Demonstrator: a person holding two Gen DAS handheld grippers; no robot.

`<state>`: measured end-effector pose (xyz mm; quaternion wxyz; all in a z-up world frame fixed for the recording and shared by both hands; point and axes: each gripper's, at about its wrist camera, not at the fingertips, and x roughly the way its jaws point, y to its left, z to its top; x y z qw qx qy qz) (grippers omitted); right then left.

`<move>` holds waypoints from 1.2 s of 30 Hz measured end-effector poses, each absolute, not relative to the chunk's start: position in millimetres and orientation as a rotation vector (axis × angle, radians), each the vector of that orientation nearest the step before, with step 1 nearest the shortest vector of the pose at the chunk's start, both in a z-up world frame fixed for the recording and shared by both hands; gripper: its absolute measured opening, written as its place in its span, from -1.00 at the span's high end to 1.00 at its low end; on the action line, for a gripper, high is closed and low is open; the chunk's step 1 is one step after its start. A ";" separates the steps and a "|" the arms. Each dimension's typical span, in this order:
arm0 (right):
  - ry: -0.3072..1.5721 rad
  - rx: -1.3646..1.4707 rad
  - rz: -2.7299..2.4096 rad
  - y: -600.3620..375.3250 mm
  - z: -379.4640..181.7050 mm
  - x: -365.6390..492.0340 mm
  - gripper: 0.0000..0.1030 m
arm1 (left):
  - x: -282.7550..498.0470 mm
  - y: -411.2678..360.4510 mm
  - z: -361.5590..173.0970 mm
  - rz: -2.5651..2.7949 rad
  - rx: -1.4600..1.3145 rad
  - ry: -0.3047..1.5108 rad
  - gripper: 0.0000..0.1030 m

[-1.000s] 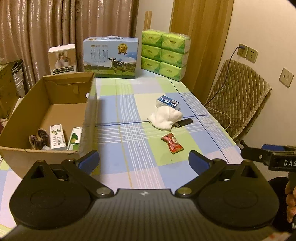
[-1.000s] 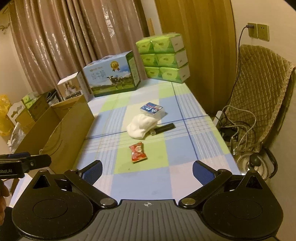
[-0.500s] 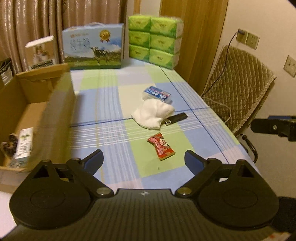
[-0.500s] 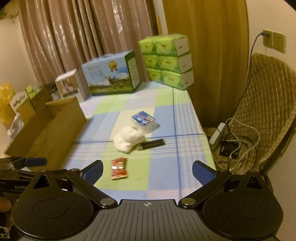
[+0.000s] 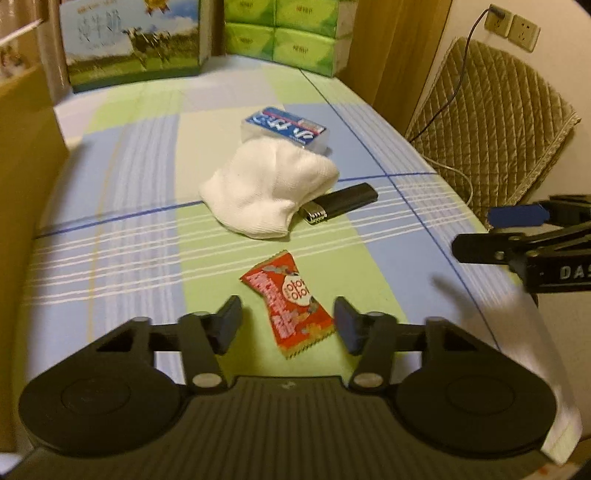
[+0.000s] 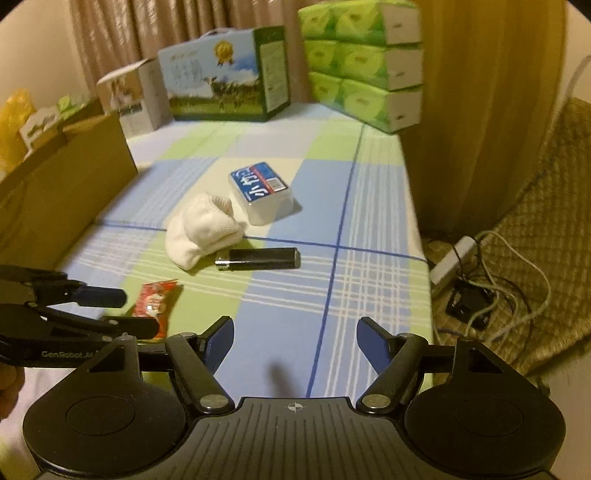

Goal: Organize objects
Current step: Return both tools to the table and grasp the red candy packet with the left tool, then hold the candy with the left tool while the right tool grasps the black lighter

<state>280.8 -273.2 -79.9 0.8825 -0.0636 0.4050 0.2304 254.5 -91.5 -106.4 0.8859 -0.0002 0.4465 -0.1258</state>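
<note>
Left gripper jaws apart, straddling red snack packet on table. Right gripper spread wide, empty.

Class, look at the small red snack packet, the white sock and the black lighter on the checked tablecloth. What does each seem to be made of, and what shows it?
Small red snack packet: probably thin printed plastic film; glossy, crinkled, with a zigzag sealed edge.
White sock: soft knitted fabric, matt; fine ribbing and slumped folds.
Black lighter: glossy body, likely plastic, with a shiny metal-looking cap.

A quilted chair stands beside wall sockets.
</note>
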 end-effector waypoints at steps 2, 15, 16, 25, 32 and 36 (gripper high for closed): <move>0.837 -0.170 0.516 -264.8 -86.4 291.9 -0.39 | 259.8 -92.6 -111.7 -0.273 0.009 0.930 0.22; 0.782 -0.493 0.748 -195.7 -123.9 353.3 -0.39 | 267.3 -52.8 -110.9 -0.266 0.126 0.904 0.50; 0.774 -0.495 0.767 -194.2 -125.6 355.9 -0.39 | 268.1 -51.4 -111.4 -0.268 0.124 0.902 0.49; 0.947 -0.350 0.784 -201.0 -116.2 335.3 0.63 | 260.6 -48.6 -112.0 -0.280 0.085 0.902 0.49; 0.935 -0.295 0.767 -201.8 -116.2 294.0 0.62 | 247.2 -50.7 -112.2 -0.284 0.088 0.901 0.45; 0.876 -0.280 0.733 -194.9 -119.4 287.4 0.61 | 247.6 -50.7 -112.1 -0.279 0.096 0.896 0.44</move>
